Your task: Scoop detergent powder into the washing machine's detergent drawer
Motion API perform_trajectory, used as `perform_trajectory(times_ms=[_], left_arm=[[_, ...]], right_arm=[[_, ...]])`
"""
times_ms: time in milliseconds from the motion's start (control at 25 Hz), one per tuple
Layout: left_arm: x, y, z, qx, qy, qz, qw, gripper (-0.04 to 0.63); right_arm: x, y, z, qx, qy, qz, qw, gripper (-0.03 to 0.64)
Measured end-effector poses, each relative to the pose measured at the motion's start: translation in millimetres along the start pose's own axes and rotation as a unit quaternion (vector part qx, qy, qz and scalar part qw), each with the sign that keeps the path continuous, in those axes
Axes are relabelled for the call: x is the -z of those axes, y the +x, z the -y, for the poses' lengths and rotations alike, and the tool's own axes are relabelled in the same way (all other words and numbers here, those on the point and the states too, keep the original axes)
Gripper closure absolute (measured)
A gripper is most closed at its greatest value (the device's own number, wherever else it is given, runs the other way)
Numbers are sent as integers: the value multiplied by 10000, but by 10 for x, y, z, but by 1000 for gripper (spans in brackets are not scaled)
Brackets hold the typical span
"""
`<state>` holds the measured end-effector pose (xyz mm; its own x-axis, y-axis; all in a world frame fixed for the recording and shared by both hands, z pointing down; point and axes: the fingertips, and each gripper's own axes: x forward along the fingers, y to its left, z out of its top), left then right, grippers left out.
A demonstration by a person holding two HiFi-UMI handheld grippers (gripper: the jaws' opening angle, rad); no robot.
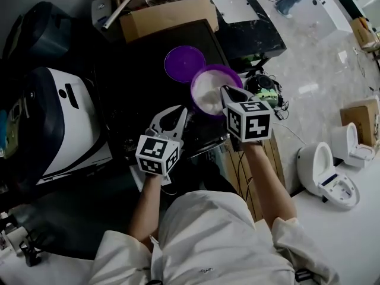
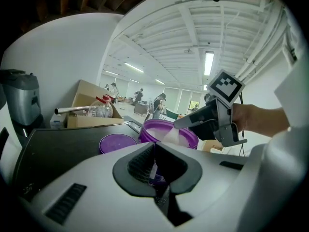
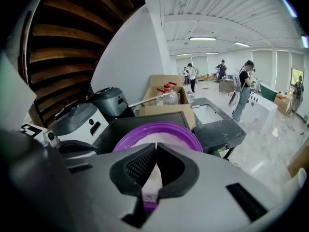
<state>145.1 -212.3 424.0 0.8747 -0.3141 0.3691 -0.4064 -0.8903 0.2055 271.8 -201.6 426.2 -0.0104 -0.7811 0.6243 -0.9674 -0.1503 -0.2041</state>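
No readable text, brand or number anywhere. The square markers on the left gripper (image 1: 179, 111) and right gripper (image 1: 226, 90) cubes are black-and-white patterns, no characters.

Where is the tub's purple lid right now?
In the head view the purple lid lies flat on the black surface near centre, just beyond and left of the open purple detergent tub, ahead of the left gripper.

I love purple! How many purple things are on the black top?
2. A flat purple lid lies on the black top; an open purple tub of powder sits right beside it. None seems hidden.
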Motion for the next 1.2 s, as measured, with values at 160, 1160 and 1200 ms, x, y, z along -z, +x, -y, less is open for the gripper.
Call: perform_trajectory(times_ms=[160, 1160, 1200], left_arm=[[6, 16, -30, 83, 48, 7, 10000, 574], [31, 34, 22, 496, 303, -24, 9983, 574], [31, 33, 26, 507, 304, -24, 9982, 574]], right_arm=[[33, 27, -22, 196, -180, -218, 9994, 607], [127, 118, -433, -224, 7, -947, 9953, 609], [124, 120, -445, -247, 7, -954, 9951, 609]])
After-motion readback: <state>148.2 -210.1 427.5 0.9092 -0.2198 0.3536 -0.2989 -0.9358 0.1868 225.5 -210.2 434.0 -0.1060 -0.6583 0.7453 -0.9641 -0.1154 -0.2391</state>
